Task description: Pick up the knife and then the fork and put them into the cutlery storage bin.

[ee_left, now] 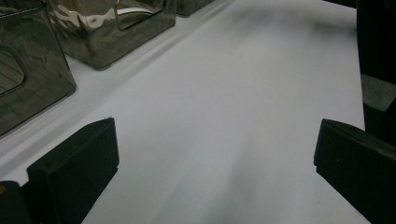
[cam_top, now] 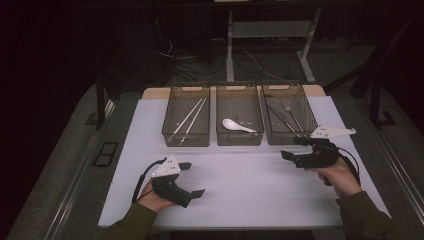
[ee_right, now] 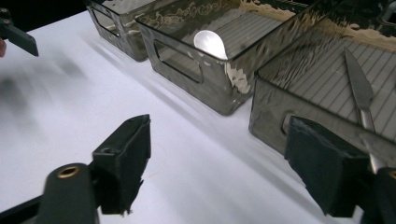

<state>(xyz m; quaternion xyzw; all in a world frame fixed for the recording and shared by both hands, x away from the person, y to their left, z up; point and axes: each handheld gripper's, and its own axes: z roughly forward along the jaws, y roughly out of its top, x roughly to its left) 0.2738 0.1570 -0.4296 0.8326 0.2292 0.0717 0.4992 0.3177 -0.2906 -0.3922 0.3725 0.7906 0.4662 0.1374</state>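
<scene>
— Where are you in the job right now?

— At the approach, I'd say, with nothing picked up yet. My right gripper [cam_top: 295, 148] hangs just in front of the right-hand bin [cam_top: 289, 136], its fingers [ee_right: 122, 157] spread wide with only bare counter [cam_top: 250, 185] between them. My left gripper [cam_top: 192, 179] sits nearer my side of the white counter, well apart from the bins, and its fingers [ee_left: 74, 170] are spread too, holding nothing.

— So what are you after?

— Most likely the cutlery in that right-hand bin. From the right gripper view a knife [ee_right: 358, 91] lies on the ribbed floor of it, blade pointing away from me, and from above a fork [cam_top: 289, 109] lies beside it. The middle bin [cam_top: 239, 137] holds a white spoon [cam_top: 236, 125], and the left bin [cam_top: 186, 136] a pair of chopsticks [cam_top: 190, 118].

— What does the next move take?

— I judge the right gripper has to rise over the near wall of the bin, which stands between my fingers and the knife, then tip down inside. The knife lies flat on the ridges, so the fingers would need to come in across its narrow width and close low against the floor. A thin, smooth handle could slip or pivot if I pinch it off-centre.

— And the left one?

— It looks to be waiting; I can't tell yet what it will be used for.
</scene>
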